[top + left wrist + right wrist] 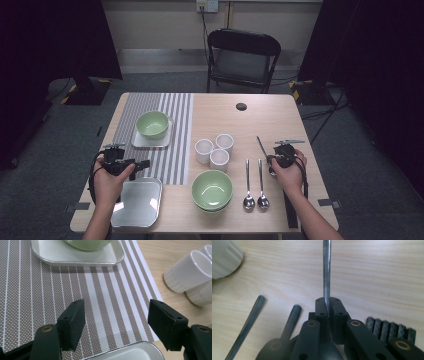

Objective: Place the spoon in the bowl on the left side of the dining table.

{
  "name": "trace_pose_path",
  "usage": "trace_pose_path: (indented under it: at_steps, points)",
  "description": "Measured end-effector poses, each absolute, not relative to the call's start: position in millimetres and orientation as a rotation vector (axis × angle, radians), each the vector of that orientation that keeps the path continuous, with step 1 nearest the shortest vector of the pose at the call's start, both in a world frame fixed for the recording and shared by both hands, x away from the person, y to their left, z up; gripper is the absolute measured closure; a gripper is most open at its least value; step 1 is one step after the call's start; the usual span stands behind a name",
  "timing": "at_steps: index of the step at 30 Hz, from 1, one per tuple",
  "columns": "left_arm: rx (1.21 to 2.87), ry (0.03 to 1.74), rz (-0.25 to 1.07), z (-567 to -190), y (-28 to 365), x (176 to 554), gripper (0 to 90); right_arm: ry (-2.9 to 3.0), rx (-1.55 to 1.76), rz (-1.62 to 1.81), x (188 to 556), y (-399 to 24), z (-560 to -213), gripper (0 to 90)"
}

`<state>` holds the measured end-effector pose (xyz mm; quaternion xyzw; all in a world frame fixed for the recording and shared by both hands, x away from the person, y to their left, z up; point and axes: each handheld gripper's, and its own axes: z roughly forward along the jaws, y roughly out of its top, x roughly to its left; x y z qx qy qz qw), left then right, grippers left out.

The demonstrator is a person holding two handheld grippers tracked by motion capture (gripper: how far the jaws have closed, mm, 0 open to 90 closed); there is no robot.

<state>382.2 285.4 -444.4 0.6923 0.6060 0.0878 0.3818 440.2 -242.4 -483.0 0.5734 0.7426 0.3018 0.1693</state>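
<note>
— At the right edge of the table [300,200] in the high view, what is the right hand [290,175] doing?

— It comes up from the bottom right of the frame, forearm slanting toward the upper left, wrapped around the right gripper [328,305]. The jaws are clamped tight on the handle of a spoon [326,272]. In the right gripper view the handle runs straight up the middle of the frame from between the pads, and the bowl of the spoon sits low between the jaw arms.

— And in the high view?

— There the spoon's handle slants toward the upper left above the hand, right of centre. Two more spoons [255,185] lie side by side just left of the hand, bowls toward the bottom of the frame.

— The left hand [107,182]?

— At lower left, the forearm rises from the bottom edge, and the hand grips the left gripper [116,318], which points toward the right of the frame. Its jaws stand wide apart with nothing between them, above the striped placemat [50,290].

— What is around it?

— A metal tray [137,202] lies just below the gripper. Another tray with a green bowl [152,123] sits in the upper left of the table. Three white cups [214,150] cluster at the centre, and a second green bowl [212,189] is below them.
</note>
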Motion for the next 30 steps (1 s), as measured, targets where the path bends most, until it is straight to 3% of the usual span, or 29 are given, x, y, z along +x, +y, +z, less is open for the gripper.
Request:
trace_pose_path:
  at_steps: [15,18,30]
  points:
    - [1.776,1.551,0.210,-447.3,281.5,383.3,30.6,2.107,1.630,0.870,474.0,-237.4,-483.7,84.7]
    - [1.779,1.547,0.216,-446.4,282.2,383.2,30.6,2.142,1.615,0.870,475.2,-237.7,-481.6,74.0]
    - [1.783,1.547,0.226,-446.4,281.2,381.6,30.6,2.207,1.497,0.911,442.2,-251.1,-468.2,57.8]
